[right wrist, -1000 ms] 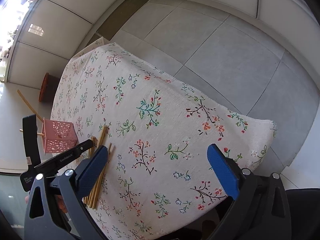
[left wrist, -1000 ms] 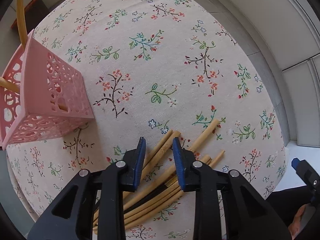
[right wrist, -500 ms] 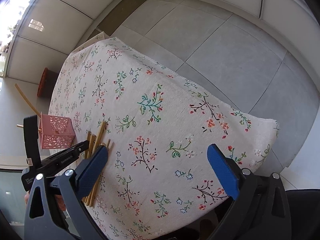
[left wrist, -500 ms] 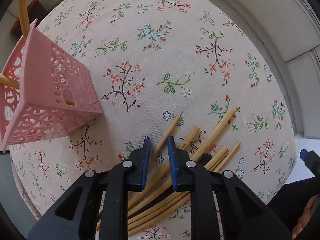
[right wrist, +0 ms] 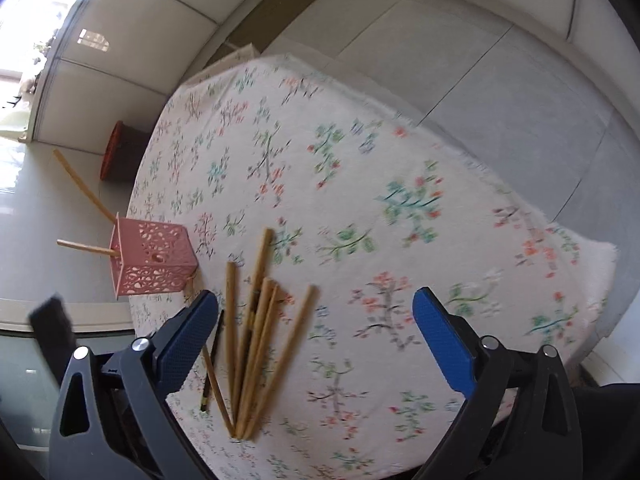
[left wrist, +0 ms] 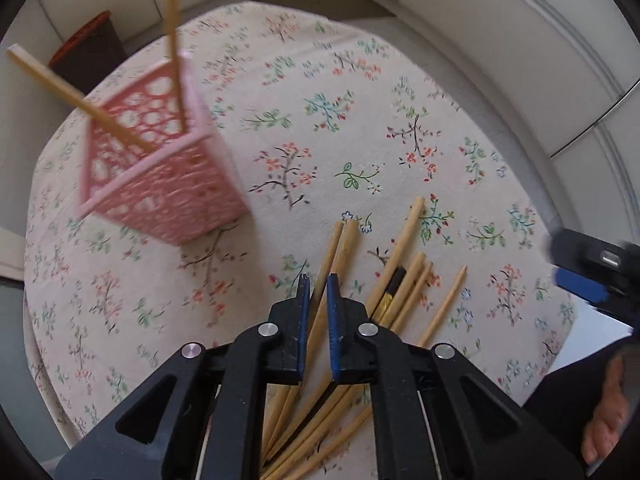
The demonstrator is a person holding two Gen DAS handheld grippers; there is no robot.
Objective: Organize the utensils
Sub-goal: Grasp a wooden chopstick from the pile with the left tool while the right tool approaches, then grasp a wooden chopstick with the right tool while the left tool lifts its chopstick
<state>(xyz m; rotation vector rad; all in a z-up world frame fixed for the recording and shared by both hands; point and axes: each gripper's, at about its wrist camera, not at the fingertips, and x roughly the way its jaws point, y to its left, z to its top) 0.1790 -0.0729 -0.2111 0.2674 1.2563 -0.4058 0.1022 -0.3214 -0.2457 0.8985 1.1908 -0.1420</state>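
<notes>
Several bamboo chopsticks lie in a loose fan on the flowered tablecloth; they also show in the right wrist view. My left gripper is shut on one thin dark-tipped chopstick from that pile. A pink perforated basket stands up and to the left with two chopsticks leaning in it; it also shows in the right wrist view. My right gripper is wide open and empty above the pile.
The table's right edge drops to a grey tiled floor. A dark red-rimmed bin stands on the floor behind the basket. The right gripper sits at the right edge of the left wrist view.
My left jaws closed from open to pinched on a chopstick, and the gripper rose and tilted towards the basket. My right gripper swung closer over the pile, still open.
</notes>
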